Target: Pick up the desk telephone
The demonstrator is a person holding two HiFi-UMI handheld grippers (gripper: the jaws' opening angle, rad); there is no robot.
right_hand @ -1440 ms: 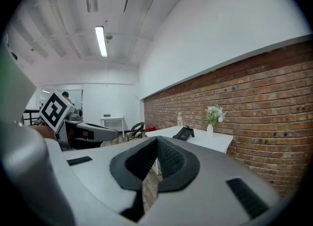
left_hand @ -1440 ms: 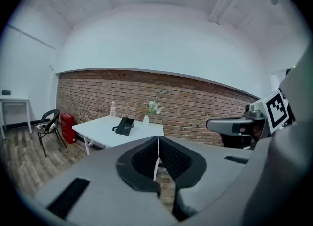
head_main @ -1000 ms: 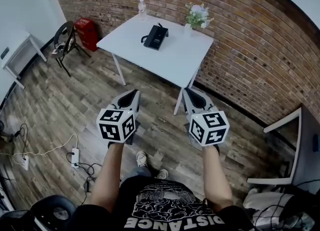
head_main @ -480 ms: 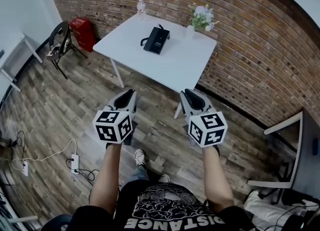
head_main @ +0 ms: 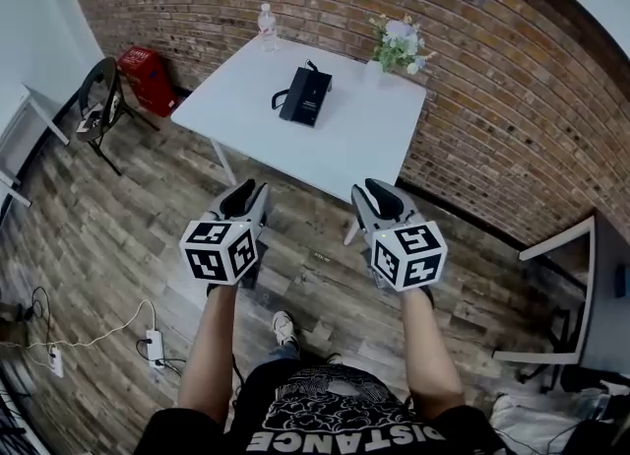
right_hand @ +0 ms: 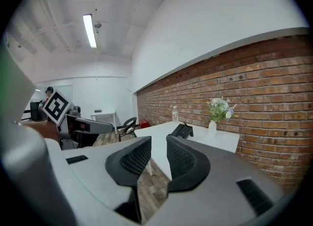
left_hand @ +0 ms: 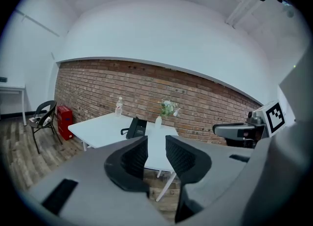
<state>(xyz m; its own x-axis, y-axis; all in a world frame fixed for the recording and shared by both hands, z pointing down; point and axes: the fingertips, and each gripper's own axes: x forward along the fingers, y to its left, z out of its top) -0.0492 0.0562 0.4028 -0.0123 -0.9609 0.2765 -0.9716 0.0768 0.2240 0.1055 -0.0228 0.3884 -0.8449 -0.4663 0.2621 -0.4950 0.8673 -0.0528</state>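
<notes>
The right gripper (right_hand: 158,143) is held short of the white table (right_hand: 217,141), and its jaws are opening with nothing between them. The black desk telephone (right_hand: 182,131) lies near the table's middle, a clear water bottle (right_hand: 175,114) stands at its far end, and a vase of flowers (right_hand: 217,110) stands at its edge along the brick wall (right_hand: 264,83). A black chair (right_hand: 128,124) stands past the table's far end, and the left gripper (right_hand: 105,126) is off its open side.
</notes>
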